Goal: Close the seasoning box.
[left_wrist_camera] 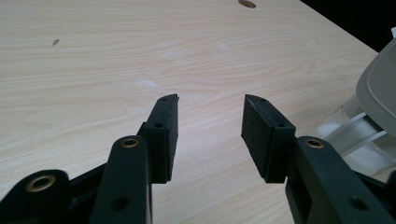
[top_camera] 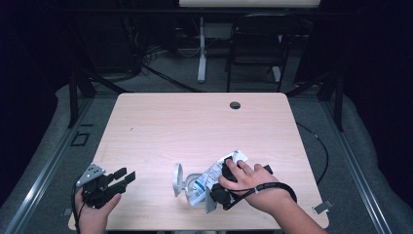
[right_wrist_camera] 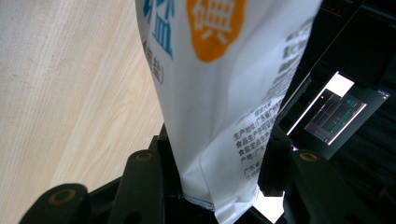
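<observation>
At the table's (top_camera: 146,126) near left corner, the left gripper (top_camera: 124,178) rests low with its jaws wide apart and nothing between them, apparently waiting its turn. Right of it, near the front edge, lies a clear container (top_camera: 187,184) with a grey hinged lid (top_camera: 178,179) swung open, seemingly ready to be filled. Further right, the right gripper (right_wrist_camera: 219,186) clamps the bottom edge of a white pouch (top_camera: 214,173) printed in blue and orange, tilting it toward the container's mouth, probably for pouring. The person's right hand (top_camera: 251,183) covers that gripper from above. The pouch's opening and any contents cannot be made out.
</observation>
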Demonstrator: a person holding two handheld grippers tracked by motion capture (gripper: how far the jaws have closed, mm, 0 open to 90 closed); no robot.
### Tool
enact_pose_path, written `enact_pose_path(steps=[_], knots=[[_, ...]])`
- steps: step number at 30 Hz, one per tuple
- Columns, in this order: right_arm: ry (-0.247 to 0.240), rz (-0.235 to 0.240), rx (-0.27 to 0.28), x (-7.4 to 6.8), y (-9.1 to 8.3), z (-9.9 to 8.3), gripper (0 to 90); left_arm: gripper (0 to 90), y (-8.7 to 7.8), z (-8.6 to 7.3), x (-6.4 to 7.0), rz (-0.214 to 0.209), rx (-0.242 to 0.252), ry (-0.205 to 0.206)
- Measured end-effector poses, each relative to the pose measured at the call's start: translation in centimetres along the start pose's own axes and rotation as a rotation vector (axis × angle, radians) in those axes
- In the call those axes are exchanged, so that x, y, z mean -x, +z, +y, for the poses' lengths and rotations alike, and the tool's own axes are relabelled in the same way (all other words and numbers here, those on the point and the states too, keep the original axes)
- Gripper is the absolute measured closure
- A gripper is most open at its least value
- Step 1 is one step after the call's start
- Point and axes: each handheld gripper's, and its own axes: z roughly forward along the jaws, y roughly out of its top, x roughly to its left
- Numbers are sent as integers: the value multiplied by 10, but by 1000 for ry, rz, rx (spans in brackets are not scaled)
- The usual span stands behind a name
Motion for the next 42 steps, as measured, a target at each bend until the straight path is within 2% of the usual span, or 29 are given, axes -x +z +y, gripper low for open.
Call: enact_pose_path(steps=[26,35,36,42], knots=[[7,0,8,0,-1,-1,627,568,0,-1,-1,2,2,-4],[-5,-5,4,1,-2,-1,633,568,0,-1,-1,2,1,-4],[-20,-13,-6,3,-4,0,633,568,0,-1,-1,1,-1,-3],[-12,-9,9,2,-2,-1,636,568,0,-1,-1,2,1,-3]])
